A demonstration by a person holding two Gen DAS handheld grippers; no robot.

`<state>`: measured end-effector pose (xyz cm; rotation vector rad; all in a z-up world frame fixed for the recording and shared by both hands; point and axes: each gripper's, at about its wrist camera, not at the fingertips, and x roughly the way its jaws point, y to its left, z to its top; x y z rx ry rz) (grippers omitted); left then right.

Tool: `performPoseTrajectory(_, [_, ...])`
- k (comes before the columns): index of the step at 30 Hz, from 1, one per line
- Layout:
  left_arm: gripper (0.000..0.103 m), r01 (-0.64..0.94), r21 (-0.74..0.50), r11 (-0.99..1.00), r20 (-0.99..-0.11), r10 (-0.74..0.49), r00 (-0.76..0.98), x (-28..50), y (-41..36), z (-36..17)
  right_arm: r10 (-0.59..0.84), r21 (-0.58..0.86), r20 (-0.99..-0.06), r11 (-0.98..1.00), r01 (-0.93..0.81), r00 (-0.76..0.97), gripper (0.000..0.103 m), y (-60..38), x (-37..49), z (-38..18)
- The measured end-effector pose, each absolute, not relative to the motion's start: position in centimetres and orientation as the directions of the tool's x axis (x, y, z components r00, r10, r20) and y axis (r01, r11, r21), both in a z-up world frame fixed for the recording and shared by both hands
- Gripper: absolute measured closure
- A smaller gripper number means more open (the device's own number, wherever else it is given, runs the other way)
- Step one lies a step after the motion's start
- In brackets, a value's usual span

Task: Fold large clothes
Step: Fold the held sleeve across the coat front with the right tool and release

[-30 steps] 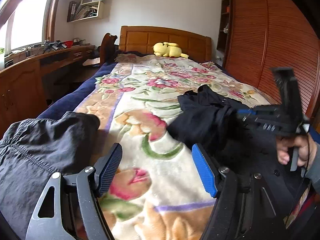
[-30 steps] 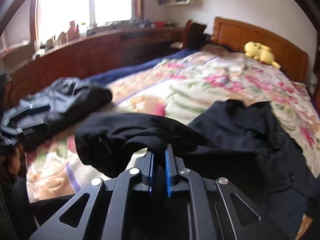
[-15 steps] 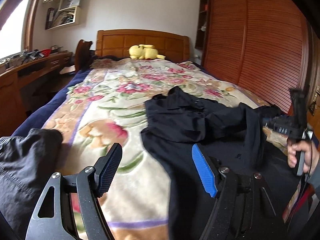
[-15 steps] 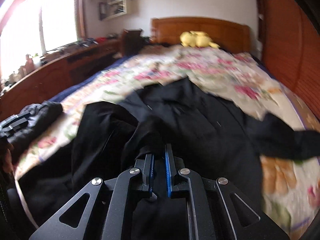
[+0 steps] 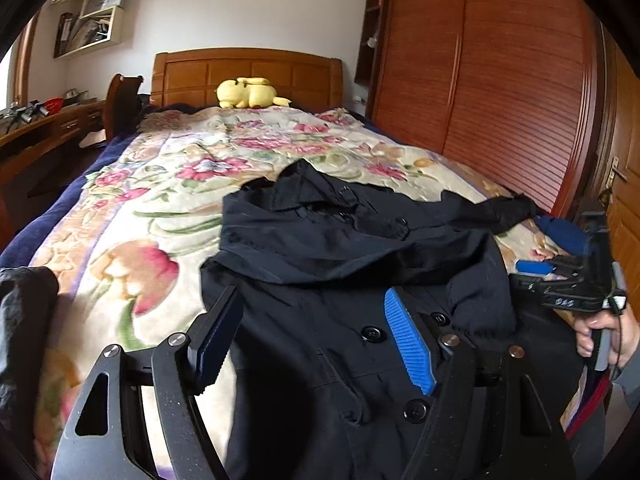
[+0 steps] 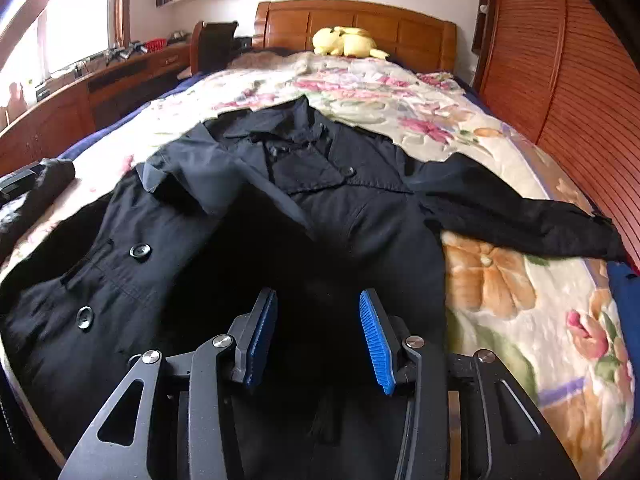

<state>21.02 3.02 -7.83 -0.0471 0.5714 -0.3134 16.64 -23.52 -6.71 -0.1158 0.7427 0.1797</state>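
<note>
A large black button-front coat (image 5: 340, 248) lies on the floral bedspread (image 5: 168, 200), collar toward the headboard, one sleeve (image 6: 520, 212) stretched out to the right and the other folded across its front. My left gripper (image 5: 312, 340) is open and empty, hovering over the coat's lower front near the buttons (image 5: 370, 334). My right gripper (image 6: 318, 336) is open and empty just above the coat (image 6: 248, 200). It also shows in the left wrist view (image 5: 560, 280), held in a hand at the right edge of the bed.
A second dark garment (image 5: 24, 328) lies at the bed's left edge. A yellow plush toy (image 5: 248, 92) sits by the wooden headboard (image 5: 248, 72). A slatted wooden wardrobe (image 5: 500, 100) runs along the right. A desk (image 6: 100, 84) runs along the left.
My right gripper carried the sleeve across to the right, then opened and let go. The coat now lies spread out. My left gripper swung right, over the coat.
</note>
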Motion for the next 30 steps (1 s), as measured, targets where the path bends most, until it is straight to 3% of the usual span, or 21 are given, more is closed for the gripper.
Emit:
performPoseTrajectory(11, [0.029, 0.288, -0.113, 0.951, -0.609, -0.295, 0.736, 22.5, 0.9, -11.4, 0.221, 0.059, -0.622, 0.97, -0.237, 0.751, 0.058, -24.6, 14.9, -6.9])
performPoseTrajectory(15, [0.029, 0.283, -0.123, 0.951, -0.623, -0.296, 0.724, 23.0, 0.9, -12.0, 0.257, 0.081, -0.619, 0.961, -0.266, 0.742, 0.048, -24.1, 14.8, -6.8])
performPoseTrajectory(18, [0.029, 0.279, -0.121, 0.953, -0.631, -0.291, 0.719, 23.1, 0.8, -12.3, 0.262, 0.08, -0.63, 0.958, -0.274, 0.731, 0.038, -23.7, 15.0, -7.0])
performPoseTrajectory(30, [0.029, 0.279, -0.114, 0.954, -0.635, -0.285, 0.718, 23.1, 0.6, -12.4, 0.195, 0.034, -0.73, 0.968, -0.25, 0.655, 0.037, -23.5, 16.1, -9.4])
